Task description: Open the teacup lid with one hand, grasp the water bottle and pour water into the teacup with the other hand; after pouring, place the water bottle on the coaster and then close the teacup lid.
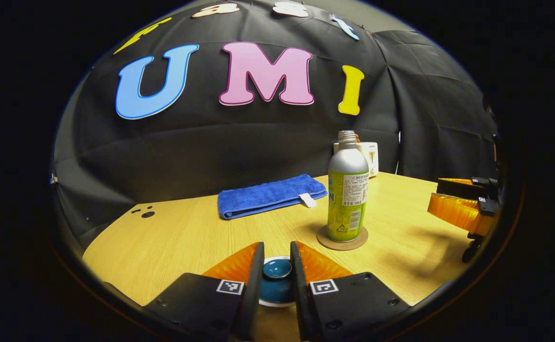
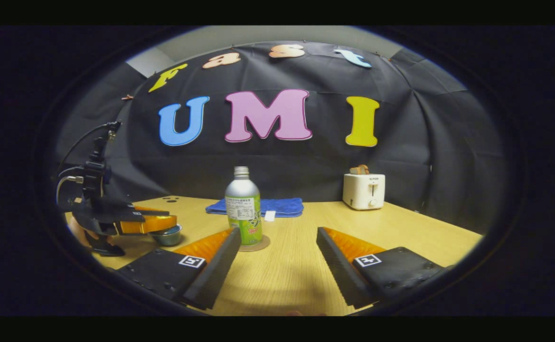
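My left gripper (image 1: 277,248) is shut on the round knob of the blue teacup lid (image 1: 277,270), which lies low between its fingers. From the right gripper view, that left gripper (image 2: 156,223) sits level over the teacup (image 2: 169,236) at the table's left; whether the lid rests on the cup I cannot tell. The silver-and-green water bottle (image 1: 347,190) (image 2: 243,209) stands upright and uncapped on the round cork coaster (image 1: 343,239) (image 2: 258,245). My right gripper (image 2: 278,231) is open and empty, a short way in front of the bottle, and appears at the right edge (image 1: 435,194).
A folded blue towel (image 1: 270,194) (image 2: 258,206) lies behind the bottle near the booth wall. A white toaster (image 2: 363,191) stands at the back right. The wooden table (image 1: 177,237) has a cable hole at its far left corner.
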A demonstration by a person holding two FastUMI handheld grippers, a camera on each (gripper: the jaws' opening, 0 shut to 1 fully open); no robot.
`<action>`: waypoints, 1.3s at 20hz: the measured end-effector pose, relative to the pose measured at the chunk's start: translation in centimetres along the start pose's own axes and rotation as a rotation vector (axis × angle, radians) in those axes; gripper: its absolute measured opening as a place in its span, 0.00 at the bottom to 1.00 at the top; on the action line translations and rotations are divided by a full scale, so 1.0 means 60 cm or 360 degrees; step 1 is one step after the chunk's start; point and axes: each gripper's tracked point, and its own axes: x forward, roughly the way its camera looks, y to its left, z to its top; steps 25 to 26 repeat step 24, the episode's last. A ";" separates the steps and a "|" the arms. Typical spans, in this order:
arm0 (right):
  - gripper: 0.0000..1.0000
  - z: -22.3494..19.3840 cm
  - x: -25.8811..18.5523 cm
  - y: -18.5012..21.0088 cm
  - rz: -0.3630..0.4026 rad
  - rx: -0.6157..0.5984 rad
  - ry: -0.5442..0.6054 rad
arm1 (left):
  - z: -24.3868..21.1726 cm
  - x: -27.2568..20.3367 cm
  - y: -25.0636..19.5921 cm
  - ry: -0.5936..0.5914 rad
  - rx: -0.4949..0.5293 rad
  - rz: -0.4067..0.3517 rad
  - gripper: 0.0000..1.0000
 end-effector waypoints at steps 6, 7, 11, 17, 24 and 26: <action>0.98 0.000 0.000 0.001 0.0000 -0.0001 0.0000 | 0.003 -0.021 0.015 -0.0040 -0.0041 0.0075 0.49; 0.98 0.000 0.000 0.002 0.0001 -0.0002 0.0000 | 0.008 -0.031 0.018 -0.0075 -0.0061 0.0099 0.55; 0.98 0.000 0.001 0.002 0.0001 -0.0002 -0.0001 | 0.027 -0.079 0.007 -0.0250 -0.0177 0.0149 0.84; 0.98 0.000 -0.001 0.016 0.0046 -0.0002 0.0000 | 0.029 -0.124 -0.019 -0.0320 -0.0342 0.0247 0.95; 0.98 0.000 -0.003 0.021 0.0055 0.0000 -0.0002 | 0.029 -0.112 -0.044 -0.0295 -0.0144 0.0369 0.96; 0.98 0.000 -0.003 0.021 0.0055 0.0000 -0.0002 | 0.029 -0.112 -0.044 -0.0295 -0.0144 0.0369 0.96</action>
